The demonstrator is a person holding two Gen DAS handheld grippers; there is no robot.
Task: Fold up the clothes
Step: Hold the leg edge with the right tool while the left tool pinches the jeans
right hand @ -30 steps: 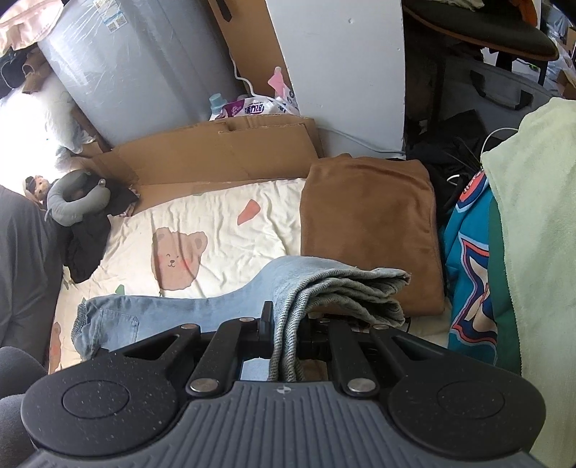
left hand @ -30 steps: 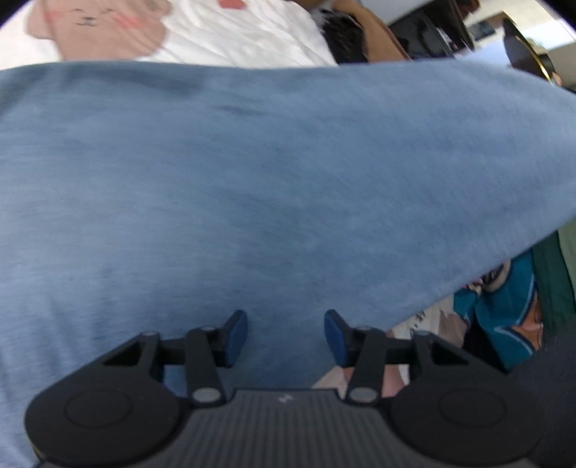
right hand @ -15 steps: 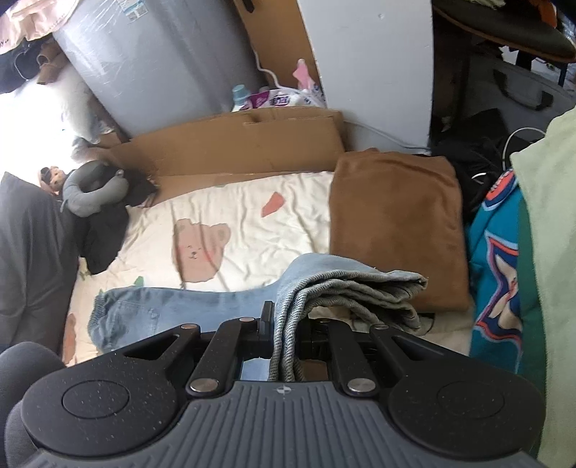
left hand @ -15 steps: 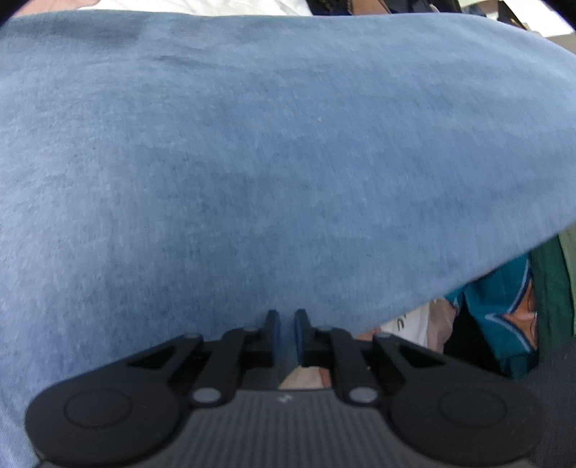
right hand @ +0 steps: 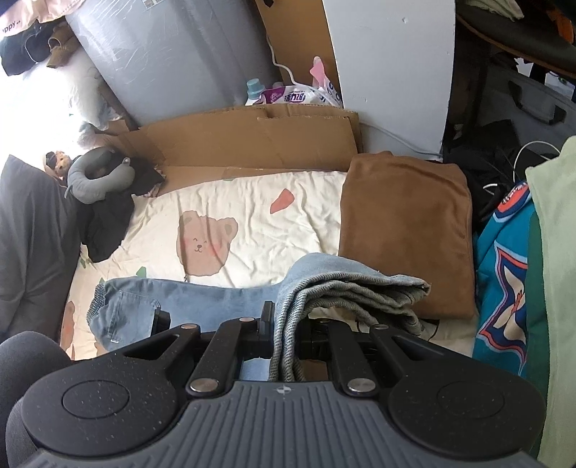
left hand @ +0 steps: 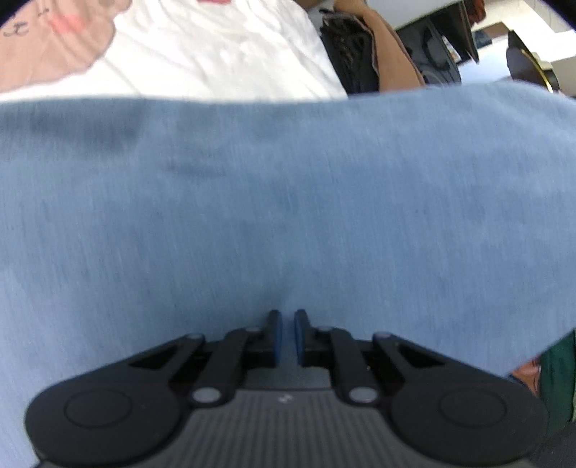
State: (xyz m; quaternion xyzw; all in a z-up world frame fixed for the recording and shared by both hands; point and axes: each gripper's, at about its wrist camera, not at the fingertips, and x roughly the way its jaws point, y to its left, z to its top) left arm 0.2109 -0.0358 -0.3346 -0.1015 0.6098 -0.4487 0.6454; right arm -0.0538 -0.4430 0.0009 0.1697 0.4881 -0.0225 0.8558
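Jeans gripped at two points above the bear-print sheet, fold in progress.

The jeans (right hand: pixel 201 298) are clamped at the bunched hem by the right gripper (right hand: pixel 286 324); the left gripper (left hand: pixel 287 336) has just been closed to a narrow gap on the denim edge. Slippage is judged possible there, since only a thin pinch is seen, and the legs could be laid askew. The bear-print sheet (right hand: pixel 252 216) and folded brown garment (right hand: pixel 403 230) are shown whole only by the right view; the left is filled with blurred denim.

Only "ppy.." reads clearly, on a pink cloth (right hand: pixel 14 21) at top left.
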